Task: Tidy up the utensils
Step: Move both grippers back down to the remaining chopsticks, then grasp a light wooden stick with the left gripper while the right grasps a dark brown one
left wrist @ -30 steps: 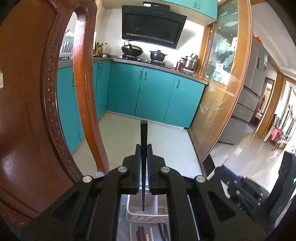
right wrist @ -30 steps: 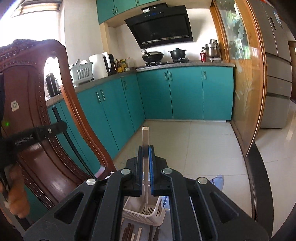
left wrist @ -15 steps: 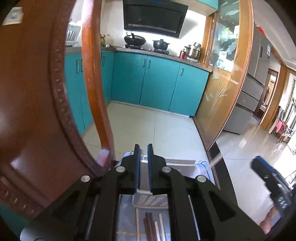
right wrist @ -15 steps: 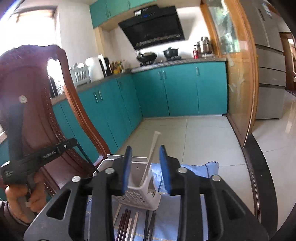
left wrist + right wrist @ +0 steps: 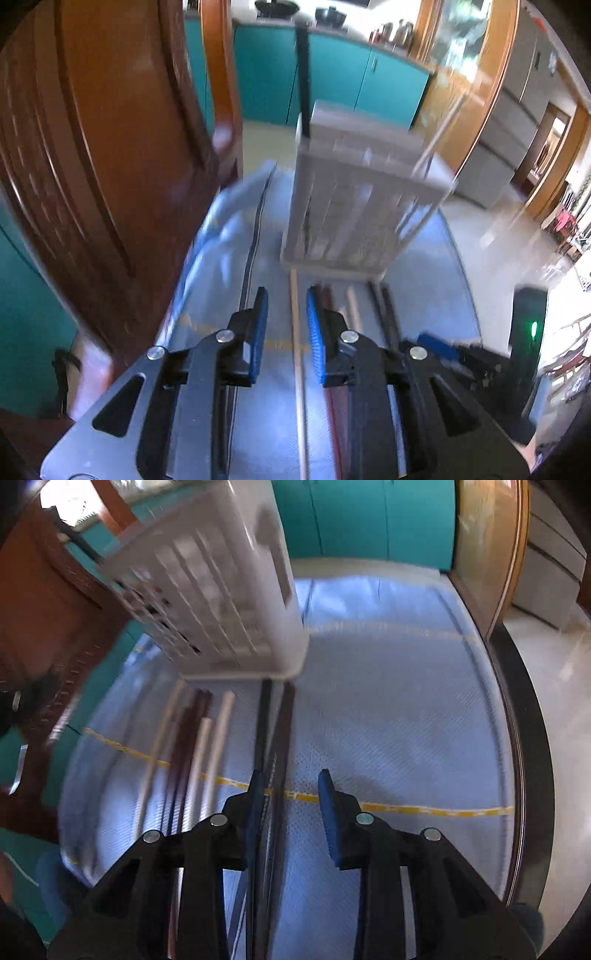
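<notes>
A white slotted utensil basket (image 5: 354,206) stands on a blue cloth (image 5: 229,258); a black chopstick (image 5: 303,74) and a pale one (image 5: 439,129) stick up from it. Several chopsticks lie in a row in front of it. My left gripper (image 5: 284,325) is open, low over the cloth, with a pale wooden chopstick (image 5: 295,332) lying between its fingers. In the right wrist view the basket (image 5: 221,590) is at upper left. My right gripper (image 5: 290,797) is open above dark chopsticks (image 5: 275,738), and pale chopsticks (image 5: 216,746) lie to its left. Both views are blurred.
A carved wooden chair back (image 5: 103,166) stands close on the left. The table's dark rounded edge (image 5: 528,738) runs along the right. Teal kitchen cabinets (image 5: 332,74) and tiled floor lie beyond.
Both grippers let go of their chopsticks, which now stand in the basket. Both then tipped down and dropped toward the chopsticks lying on the cloth.
</notes>
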